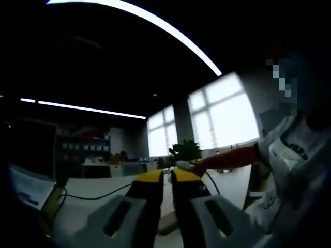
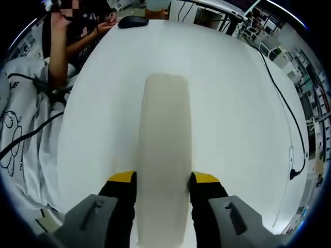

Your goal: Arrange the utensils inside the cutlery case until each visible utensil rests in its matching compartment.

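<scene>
Right now your right gripper has its two jaws pressed on the long sides of the cutlery case, one jaw on each side. In the right gripper view the case looks like a long, pale, closed box with round ends. It lies flat on the white table and points away from you. You cannot see any fork, spoon or knife, so you cannot tell what is inside. Farther off, a black cable runs along the table to your right. At the far end sits a dark computer mouse, with a person's hand close beside it.

Your left gripper is held up and looks across the room. Its jaws are nearly together, with a thin gap between them, and nothing sits in that gap. Beyond it you can see a green plant and bright windows.

So the job looks like it has hardly begun. My guess is the case must be opened first, and then each utensil put in its own slot.
</scene>
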`<action>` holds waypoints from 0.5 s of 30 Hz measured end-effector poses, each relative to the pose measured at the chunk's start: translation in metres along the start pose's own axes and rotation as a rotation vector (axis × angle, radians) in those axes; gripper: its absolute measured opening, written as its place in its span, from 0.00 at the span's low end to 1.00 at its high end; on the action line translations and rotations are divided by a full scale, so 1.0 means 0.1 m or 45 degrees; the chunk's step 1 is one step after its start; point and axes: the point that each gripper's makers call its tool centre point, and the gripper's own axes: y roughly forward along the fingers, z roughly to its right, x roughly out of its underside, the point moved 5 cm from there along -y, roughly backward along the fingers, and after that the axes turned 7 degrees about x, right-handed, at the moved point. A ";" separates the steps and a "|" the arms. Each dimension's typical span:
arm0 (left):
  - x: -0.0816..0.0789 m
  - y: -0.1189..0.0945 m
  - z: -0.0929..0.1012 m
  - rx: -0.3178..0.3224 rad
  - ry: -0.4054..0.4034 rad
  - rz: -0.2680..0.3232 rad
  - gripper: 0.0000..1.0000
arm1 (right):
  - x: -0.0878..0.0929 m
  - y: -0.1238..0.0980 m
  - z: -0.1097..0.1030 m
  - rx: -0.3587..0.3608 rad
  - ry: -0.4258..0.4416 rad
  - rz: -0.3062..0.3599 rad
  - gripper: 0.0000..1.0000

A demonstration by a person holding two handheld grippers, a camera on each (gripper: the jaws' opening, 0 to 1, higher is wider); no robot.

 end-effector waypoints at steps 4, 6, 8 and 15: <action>0.04 0.03 0.01 0.001 0.002 -0.021 0.06 | 0.01 -0.01 -0.01 0.023 0.002 0.038 0.46; 0.07 0.04 0.00 -0.005 0.004 -0.034 0.06 | 0.03 -0.04 0.00 0.036 0.018 0.058 0.52; 0.08 0.04 -0.01 -0.010 0.007 -0.045 0.06 | 0.04 -0.07 0.00 0.064 0.001 0.085 0.51; 0.13 0.05 -0.05 -0.023 0.008 -0.067 0.06 | 0.10 -0.34 -0.05 0.193 0.085 0.302 0.52</action>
